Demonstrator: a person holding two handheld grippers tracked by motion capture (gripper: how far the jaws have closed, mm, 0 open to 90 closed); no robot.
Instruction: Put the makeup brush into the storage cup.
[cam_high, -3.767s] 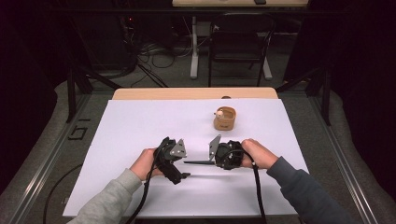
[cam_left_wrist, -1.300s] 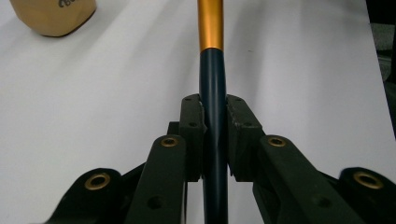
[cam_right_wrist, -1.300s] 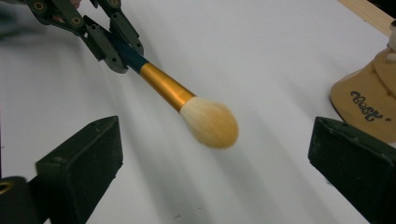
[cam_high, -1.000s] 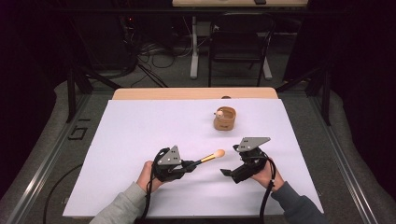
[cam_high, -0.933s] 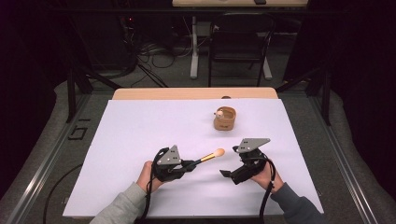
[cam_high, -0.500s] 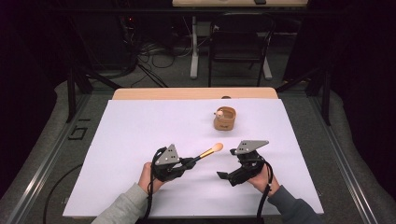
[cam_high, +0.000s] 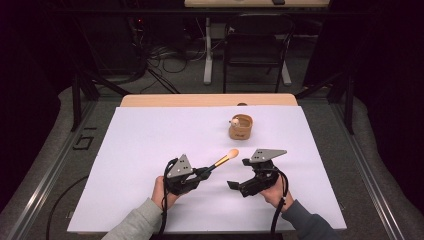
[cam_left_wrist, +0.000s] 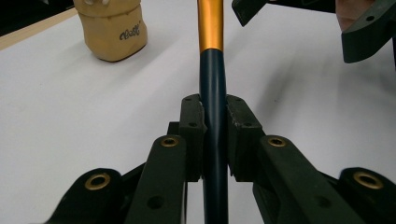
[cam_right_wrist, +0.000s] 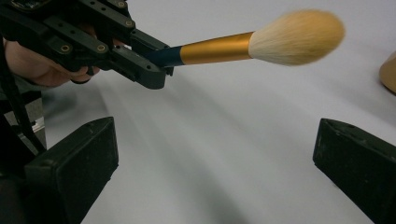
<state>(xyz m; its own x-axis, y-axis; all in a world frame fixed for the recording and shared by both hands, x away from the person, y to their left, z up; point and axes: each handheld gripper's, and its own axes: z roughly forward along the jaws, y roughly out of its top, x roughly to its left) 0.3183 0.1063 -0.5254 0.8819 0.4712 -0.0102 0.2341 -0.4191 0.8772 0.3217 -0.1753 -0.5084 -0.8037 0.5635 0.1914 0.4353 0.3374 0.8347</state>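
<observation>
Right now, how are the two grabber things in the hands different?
The left gripper is shut on the brush and holds its dark handle, while the right gripper is open and holds nothing. The left gripper points up toward the tan pot, but the right gripper points sideways toward the brush. Both are black, both have a grey plate on top, and a hand holds each over the white table.

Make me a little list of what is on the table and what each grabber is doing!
table: white sheet
left gripper: fingers shut on the makeup brush
brush: dark handle, gold collar, fluffy tip lifted off the sheet, pointing toward the cup
right gripper: open, holding nothing
tan cup: upright near the far edge, apart from both grippers
</observation>
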